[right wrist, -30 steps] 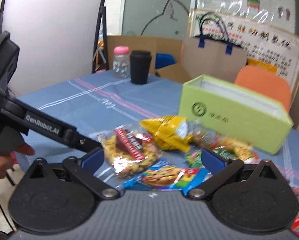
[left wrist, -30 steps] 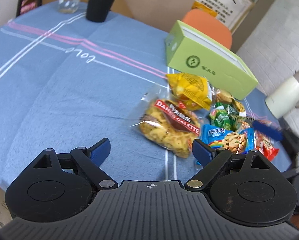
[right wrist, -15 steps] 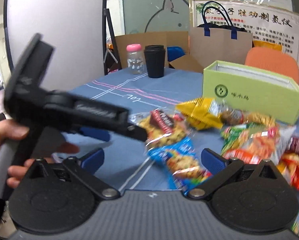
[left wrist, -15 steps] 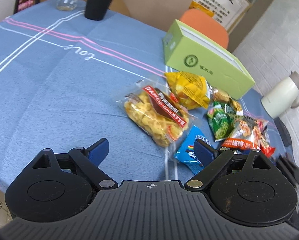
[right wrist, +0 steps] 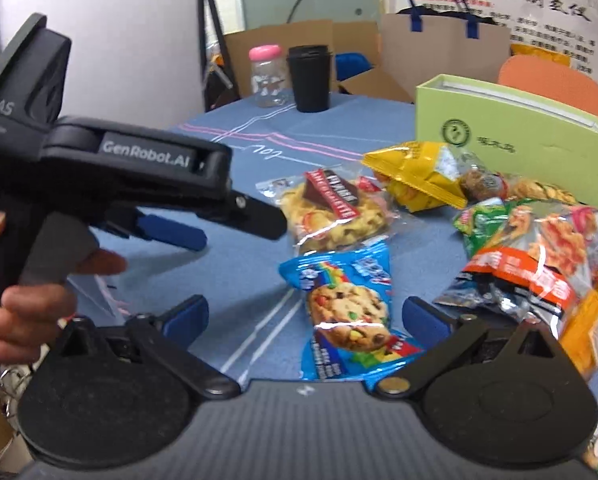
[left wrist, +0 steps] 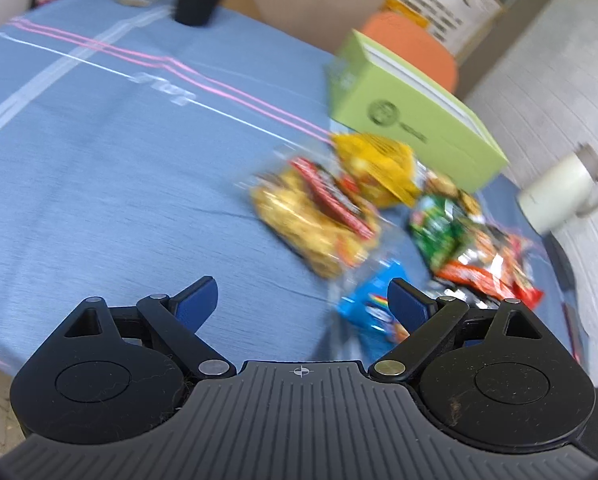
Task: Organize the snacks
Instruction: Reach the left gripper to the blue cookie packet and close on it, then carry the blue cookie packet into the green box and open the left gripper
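Several snack packets lie heaped on the blue tabletop (right wrist: 235, 268) just in front of the open green box (right wrist: 515, 140). The right gripper (right wrist: 305, 312) has its fingers spread wide and empty, with the blue cookie packet (right wrist: 347, 308) lying between them. The left gripper (left wrist: 301, 294) is likewise wide open and holds nothing, near the yellow biscuit bag (left wrist: 315, 216). To do this step well, I'd lower the right fingers astride the cookie packet, pinch it across its middle rather than the crinkly end, then carry it to the box
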